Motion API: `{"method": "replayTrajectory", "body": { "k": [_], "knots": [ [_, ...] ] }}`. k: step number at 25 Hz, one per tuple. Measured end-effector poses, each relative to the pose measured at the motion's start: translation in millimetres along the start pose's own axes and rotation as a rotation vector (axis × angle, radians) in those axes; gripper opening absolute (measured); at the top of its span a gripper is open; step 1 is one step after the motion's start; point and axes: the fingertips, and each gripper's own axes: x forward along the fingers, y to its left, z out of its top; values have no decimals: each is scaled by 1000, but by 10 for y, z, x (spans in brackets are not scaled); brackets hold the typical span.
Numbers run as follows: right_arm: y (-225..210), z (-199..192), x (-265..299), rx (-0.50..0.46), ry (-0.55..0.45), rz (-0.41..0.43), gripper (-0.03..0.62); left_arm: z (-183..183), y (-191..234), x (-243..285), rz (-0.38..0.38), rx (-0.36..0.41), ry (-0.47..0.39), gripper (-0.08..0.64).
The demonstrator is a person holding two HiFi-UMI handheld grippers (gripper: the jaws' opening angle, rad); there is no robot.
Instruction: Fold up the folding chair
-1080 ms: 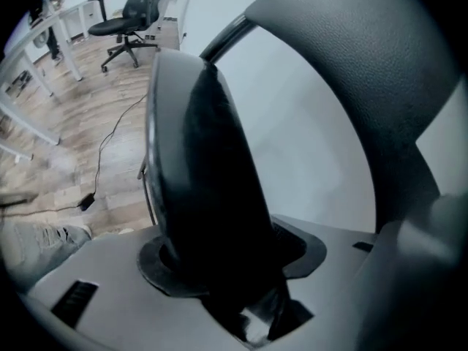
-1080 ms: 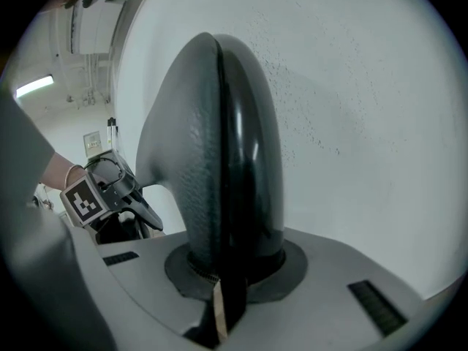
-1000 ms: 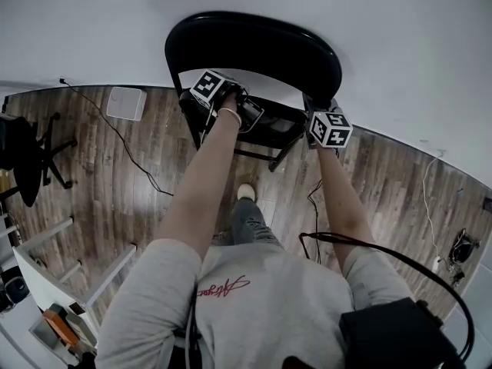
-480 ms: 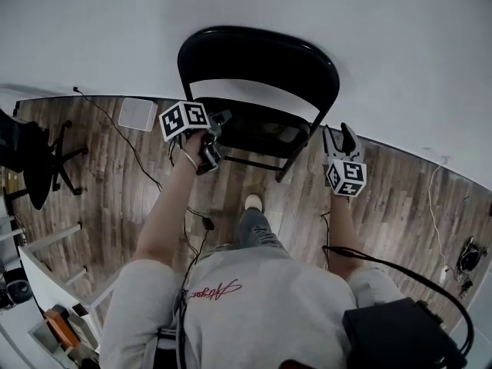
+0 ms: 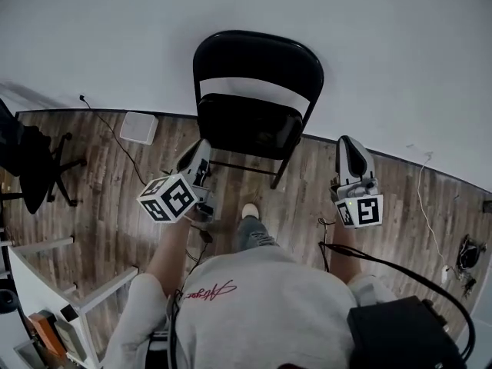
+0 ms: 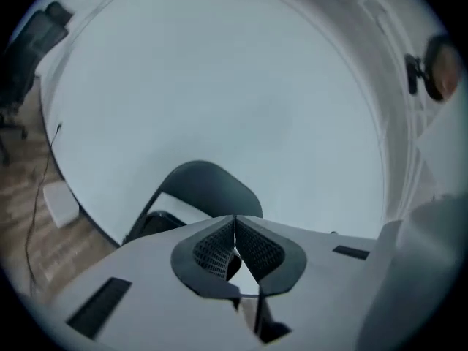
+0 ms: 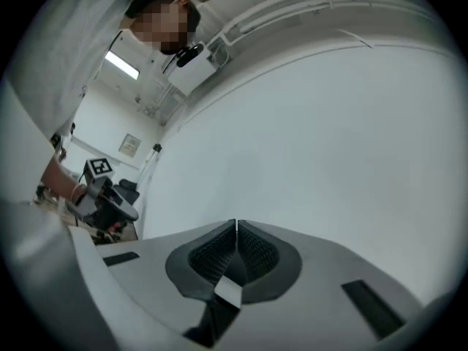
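The black folding chair point(image 5: 257, 56) stands against the white wall, its seat point(image 5: 246, 125) tipped up close under the backrest. My left gripper point(image 5: 201, 147) hangs in the air in front of the chair's left side, apart from it, jaws shut on nothing. My right gripper point(image 5: 347, 141) is off to the chair's right, also shut and empty. In the left gripper view the chair point(image 6: 208, 189) shows just beyond the closed left gripper point(image 6: 235, 219). The right gripper view has the closed right gripper point(image 7: 235, 224) facing the bare wall, with the left gripper point(image 7: 102, 196) at the far left.
A black office chair point(image 5: 31, 160) stands at the left and a white box point(image 5: 138, 127) lies on the wooden floor by the wall. Cables point(image 5: 115, 141) run over the floor. White furniture point(image 5: 69, 298) sits at the lower left. The person's foot point(image 5: 248, 211) is below the chair.
Both grippers have come off the chair's seat and drawn back toward the person, spreading apart. The chair now stands by itself against the wall.
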Motion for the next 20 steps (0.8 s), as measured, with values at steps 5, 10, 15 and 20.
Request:
{"method": "replayTrajectory", "body": {
  "k": [5,10,15,20],
  "knots": [
    [1003,383,-659,141,21,116,20,-67,-510,-988,-64,328,-159,17],
    [1986,672,-1475,108,40,143,20,-423,-778,-2105,-178,417,-183,17],
    [2841,627,-2143,190,101,162,20,-848,-835,-2892,-232,411,-93,18],
    [3114,857,-2514,192,67,158,20,-981,-1058,-3230,-278,406,-90,18]
  ]
}}
